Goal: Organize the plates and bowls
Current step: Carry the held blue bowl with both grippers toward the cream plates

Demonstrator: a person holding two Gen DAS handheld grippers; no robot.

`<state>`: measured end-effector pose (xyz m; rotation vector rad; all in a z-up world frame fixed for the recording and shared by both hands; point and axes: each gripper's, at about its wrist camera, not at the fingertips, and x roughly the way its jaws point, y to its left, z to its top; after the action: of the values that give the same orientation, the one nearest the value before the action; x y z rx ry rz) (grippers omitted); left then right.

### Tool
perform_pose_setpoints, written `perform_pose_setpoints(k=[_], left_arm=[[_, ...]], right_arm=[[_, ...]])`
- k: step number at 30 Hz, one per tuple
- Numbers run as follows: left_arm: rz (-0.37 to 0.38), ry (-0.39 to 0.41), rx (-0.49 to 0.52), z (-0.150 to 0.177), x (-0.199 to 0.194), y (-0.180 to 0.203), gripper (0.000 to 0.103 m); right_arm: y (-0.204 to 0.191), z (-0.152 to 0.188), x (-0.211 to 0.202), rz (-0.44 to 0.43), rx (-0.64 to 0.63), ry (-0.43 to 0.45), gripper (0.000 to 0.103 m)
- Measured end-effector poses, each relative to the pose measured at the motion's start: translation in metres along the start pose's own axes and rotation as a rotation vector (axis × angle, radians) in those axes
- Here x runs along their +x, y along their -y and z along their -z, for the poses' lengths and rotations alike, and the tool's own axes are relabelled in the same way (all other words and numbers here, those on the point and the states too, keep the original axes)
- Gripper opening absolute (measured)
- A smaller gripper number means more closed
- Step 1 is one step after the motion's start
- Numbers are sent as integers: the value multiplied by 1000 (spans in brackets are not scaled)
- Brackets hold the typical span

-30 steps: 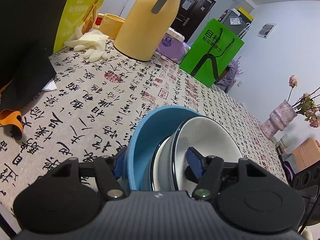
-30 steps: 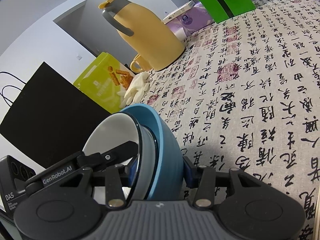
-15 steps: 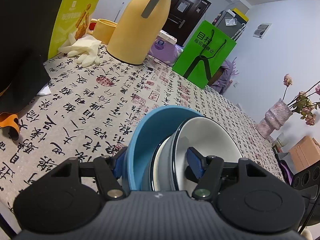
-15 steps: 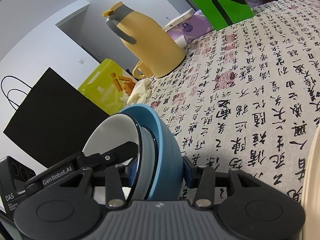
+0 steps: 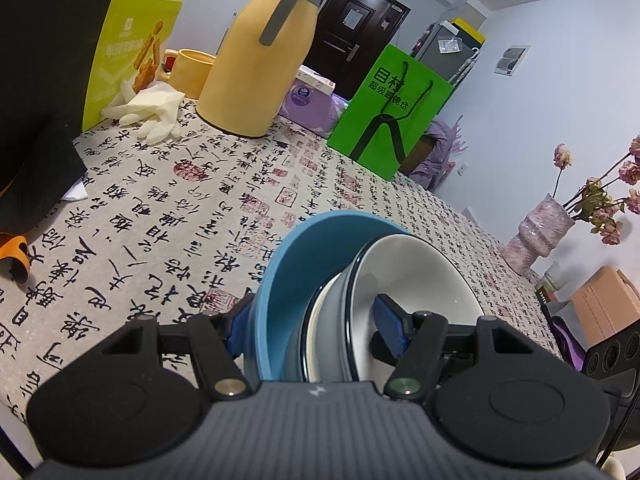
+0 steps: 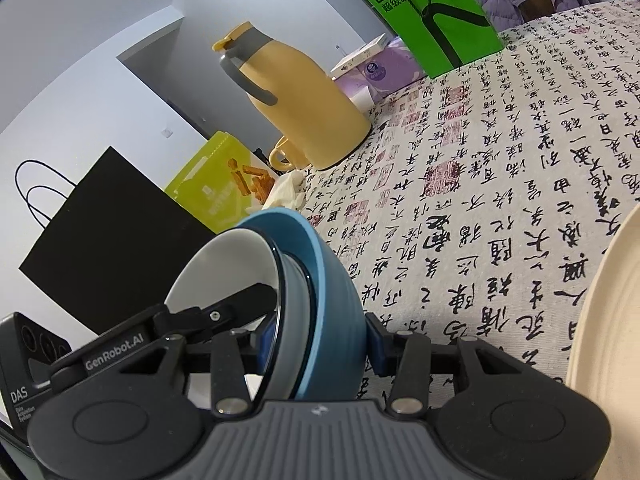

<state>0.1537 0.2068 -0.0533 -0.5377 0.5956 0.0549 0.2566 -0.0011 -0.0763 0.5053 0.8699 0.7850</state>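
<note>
Two nested bowls hang tilted above the table: a blue bowl [image 5: 288, 272] outside, a grey bowl with a white inside [image 5: 416, 276] within it. My left gripper [image 5: 314, 318] is shut on one side of the stack, one pad outside the blue wall, the other inside the white bowl. My right gripper [image 6: 320, 342] is shut on the opposite side of the blue bowl [image 6: 336, 280] and grey bowl [image 6: 224, 272] in the same way. A cream plate [image 6: 608, 320] lies on the table at the right edge of the right wrist view.
A calligraphy-print cloth [image 5: 168, 208] covers the table. At its far side stand a yellow jug [image 5: 256, 64], a yellow mug [image 5: 192, 70], white gloves [image 5: 152, 114], a snack box [image 5: 128, 52], a black bag [image 6: 104, 240], a purple pack [image 5: 308, 100] and a green bag [image 5: 388, 116]. A vase of dried flowers [image 5: 536, 236] stands at the right.
Both grippers have carried the bowl stack a little up and across the table. The cream plate's rim has come into the right wrist view. The grips are the same.
</note>
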Motion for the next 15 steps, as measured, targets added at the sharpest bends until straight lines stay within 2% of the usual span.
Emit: perform_pose_setpoints(k=[15], left_arm=[[9,8,25,6,-5,22,64]], right_arm=[[5,0,-19,-4,7,30,44]])
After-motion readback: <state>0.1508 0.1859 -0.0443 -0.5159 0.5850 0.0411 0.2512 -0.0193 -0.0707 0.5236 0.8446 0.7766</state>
